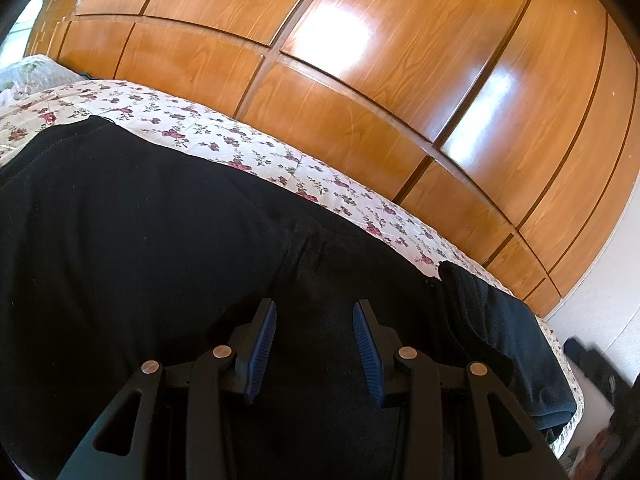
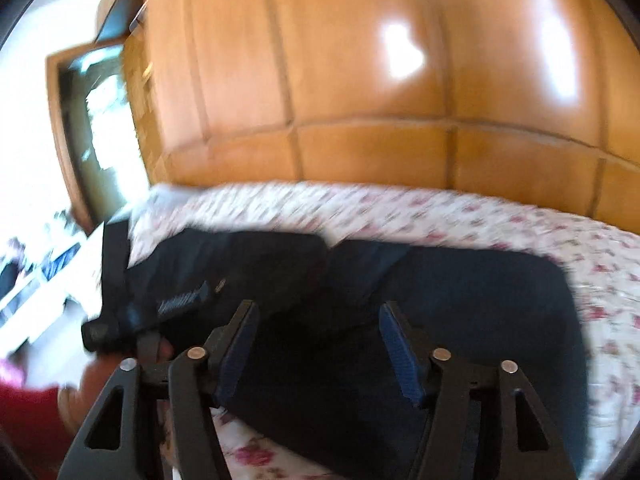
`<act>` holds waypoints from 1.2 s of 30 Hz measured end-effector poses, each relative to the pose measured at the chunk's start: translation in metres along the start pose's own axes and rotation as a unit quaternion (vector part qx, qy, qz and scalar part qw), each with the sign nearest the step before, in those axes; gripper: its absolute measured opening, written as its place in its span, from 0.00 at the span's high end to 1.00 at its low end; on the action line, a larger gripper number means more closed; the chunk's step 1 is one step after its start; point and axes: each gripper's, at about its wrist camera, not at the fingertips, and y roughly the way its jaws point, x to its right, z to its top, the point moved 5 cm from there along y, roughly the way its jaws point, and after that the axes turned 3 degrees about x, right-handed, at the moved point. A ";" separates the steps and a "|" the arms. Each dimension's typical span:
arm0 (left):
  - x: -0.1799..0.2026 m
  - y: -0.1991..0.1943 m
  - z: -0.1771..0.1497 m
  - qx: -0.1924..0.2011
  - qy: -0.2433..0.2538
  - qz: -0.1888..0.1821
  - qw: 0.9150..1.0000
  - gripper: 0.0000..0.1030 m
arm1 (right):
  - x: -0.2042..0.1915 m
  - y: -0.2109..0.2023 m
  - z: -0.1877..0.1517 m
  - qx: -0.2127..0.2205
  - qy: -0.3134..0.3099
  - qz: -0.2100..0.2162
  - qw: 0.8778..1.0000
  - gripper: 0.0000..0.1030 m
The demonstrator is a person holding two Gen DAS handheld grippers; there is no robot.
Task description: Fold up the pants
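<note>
Black pants [image 1: 160,220] lie spread across the floral bedspread [image 1: 224,136]. In the left wrist view they fill the lower half, with a bunched end [image 1: 480,300] at the right. My left gripper [image 1: 314,312] is open just above the cloth, with nothing between its blue pads. In the blurred right wrist view the pants [image 2: 460,300] lie flat on the bed, one part folded over. My right gripper [image 2: 318,316] is open above them, empty. The other gripper [image 2: 132,320] and a hand show at the left in the right wrist view.
A glossy wooden wardrobe [image 1: 360,80] stands right behind the bed. The bed's end [image 1: 568,400] drops off at the right, with a white wall [image 1: 600,280] beyond. A doorway [image 2: 92,128] shows at the left in the right wrist view.
</note>
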 end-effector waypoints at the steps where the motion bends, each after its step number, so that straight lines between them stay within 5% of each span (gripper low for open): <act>1: 0.000 0.000 0.000 0.000 0.000 0.000 1.000 0.61 | 0.010 -0.002 0.001 -0.007 0.008 -0.022 1.000 0.74; 2: 0.000 -0.001 0.000 0.000 0.000 0.000 1.000 0.61 | 0.020 0.000 0.000 -0.020 0.018 -0.044 0.999 0.82; 6: 0.001 -0.002 0.000 -0.003 0.003 0.006 1.000 0.61 | 0.042 0.014 -0.019 -0.071 0.060 -0.065 0.994 0.83; 11: 0.003 -0.010 -0.001 -0.009 0.022 0.026 0.999 0.61 | 0.028 0.039 -0.041 -0.114 0.072 -0.035 0.990 0.83; 15: -0.003 -0.031 -0.003 0.008 0.009 0.036 0.999 0.61 | 0.013 0.049 -0.048 -0.106 0.024 -0.050 0.993 0.83; 23: -0.037 -0.073 0.019 0.051 -0.083 0.078 0.992 0.61 | 0.017 0.041 -0.052 -0.082 0.034 -0.052 0.995 0.83; 29: -0.081 -0.123 0.030 0.102 -0.145 0.146 0.973 0.57 | 0.015 0.036 -0.055 -0.068 0.038 -0.059 0.995 0.83; 34: -0.126 -0.168 0.021 0.149 -0.235 0.215 0.936 0.47 | 0.014 0.035 -0.058 -0.040 0.021 -0.062 0.997 0.83; 36: -0.138 -0.172 0.017 0.150 -0.260 0.223 0.927 0.39 | 0.014 0.034 -0.059 -0.029 0.017 -0.063 0.997 0.83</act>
